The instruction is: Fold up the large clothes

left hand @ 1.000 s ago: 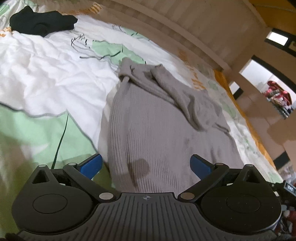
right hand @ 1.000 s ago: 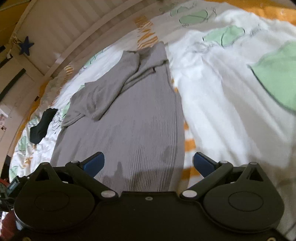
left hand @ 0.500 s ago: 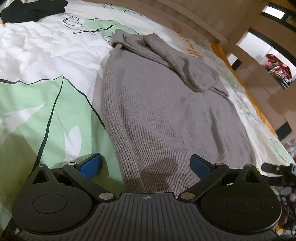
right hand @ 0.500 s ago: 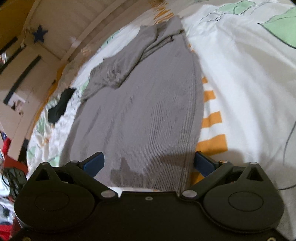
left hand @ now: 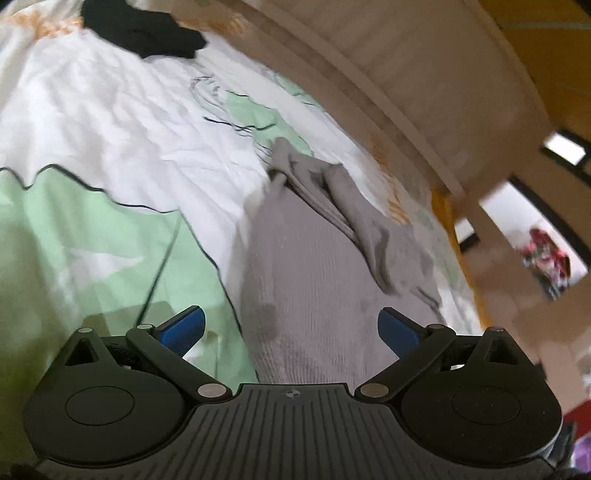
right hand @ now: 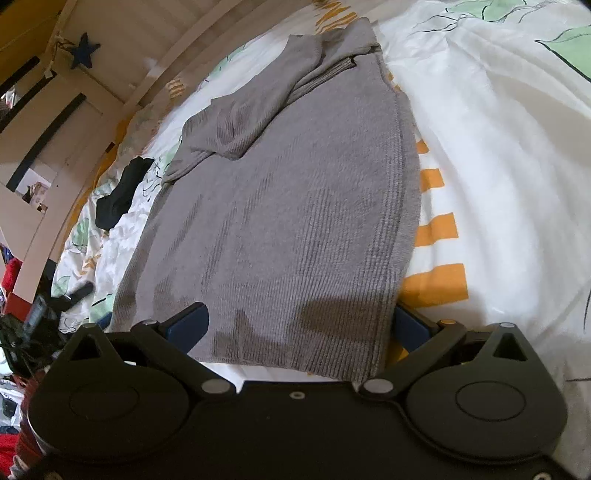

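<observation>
Right gripper (right hand: 297, 326) first: jaws spread wide, clamped on nothing, poised low over the near hem of the grey knit sweater (right hand: 295, 206). One blue pad (right hand: 188, 325) sits over the ribbed cloth; the other is partly tucked behind the hem's right-hand corner, so touching or just clear cannot be told. Ahead from there, straight along the fingers — the garment's long axis, hem nearest, collar end farthest, a sleeve (right hand: 258, 114) folded across the upper body. Flat on the bedspread (right hand: 498, 166), white with green and orange print, a wooden bed frame beyond.

Left gripper (left hand: 291, 326) next: jaws likewise wide apart and empty, seemingly higher off the bed and blurred with motion. Sweater (left hand: 325, 280) ahead and running away lengthwise, its left side edge falling between the fingers, left pad (left hand: 183, 326) over green print rather than over knit. Hem hidden below the gripper body here, so contact not judgeable.

Probably a lengthwise fold coming — hem corners carried toward the collar. On that reading, right side nearer and better lined up, already at its corner; left side needing to drop and settle onto the other corner.

Off to the side, well apart: a black garment (left hand: 142, 31) on the bedspread, no part of the move.
</observation>
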Demonstrator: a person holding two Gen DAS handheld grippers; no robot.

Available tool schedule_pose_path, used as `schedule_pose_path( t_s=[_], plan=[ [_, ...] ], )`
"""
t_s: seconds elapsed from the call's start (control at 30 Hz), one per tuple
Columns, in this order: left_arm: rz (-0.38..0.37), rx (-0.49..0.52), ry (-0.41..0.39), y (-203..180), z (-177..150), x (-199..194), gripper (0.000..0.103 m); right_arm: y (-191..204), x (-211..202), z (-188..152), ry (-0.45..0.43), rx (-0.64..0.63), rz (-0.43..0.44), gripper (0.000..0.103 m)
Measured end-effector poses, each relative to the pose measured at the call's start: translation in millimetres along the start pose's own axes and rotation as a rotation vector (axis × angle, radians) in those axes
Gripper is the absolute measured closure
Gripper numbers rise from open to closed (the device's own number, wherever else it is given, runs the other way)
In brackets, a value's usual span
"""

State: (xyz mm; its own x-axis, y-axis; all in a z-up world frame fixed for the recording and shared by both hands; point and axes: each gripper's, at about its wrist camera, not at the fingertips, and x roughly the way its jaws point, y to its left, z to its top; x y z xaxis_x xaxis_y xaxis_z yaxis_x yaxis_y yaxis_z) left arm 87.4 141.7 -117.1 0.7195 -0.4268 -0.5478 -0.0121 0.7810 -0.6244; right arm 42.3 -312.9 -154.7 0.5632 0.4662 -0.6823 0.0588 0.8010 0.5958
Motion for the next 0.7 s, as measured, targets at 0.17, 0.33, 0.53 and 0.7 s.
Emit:
schedule_pose_path(
  t_s=[0.17,0.33,0.53,0.7],
  plan=[
    [0.088,0.077,0.173,-6.4,-8.1,26.7,0.002,1.9,1.3,-1.2,-0.001,0.003,0.003,0.0],
    [-0.111,0.029,0.28,-16.9,-9.4,40.6,0.025,3.6,2.7,-2.1,-0.002,-0.002,0.002,0.0],
    [-0.064,0.003,0.242,-10.4,-4.5,29.8,0.09,3.5,3.3,-2.3,-0.003,0.002,0.005,0.0],
    [0.057,0.006,0.219,-1.7,5.4,15.1,0.091,3.0,2.9,-1.3,-0.006,0.007,0.007,0.001]
  ],
)
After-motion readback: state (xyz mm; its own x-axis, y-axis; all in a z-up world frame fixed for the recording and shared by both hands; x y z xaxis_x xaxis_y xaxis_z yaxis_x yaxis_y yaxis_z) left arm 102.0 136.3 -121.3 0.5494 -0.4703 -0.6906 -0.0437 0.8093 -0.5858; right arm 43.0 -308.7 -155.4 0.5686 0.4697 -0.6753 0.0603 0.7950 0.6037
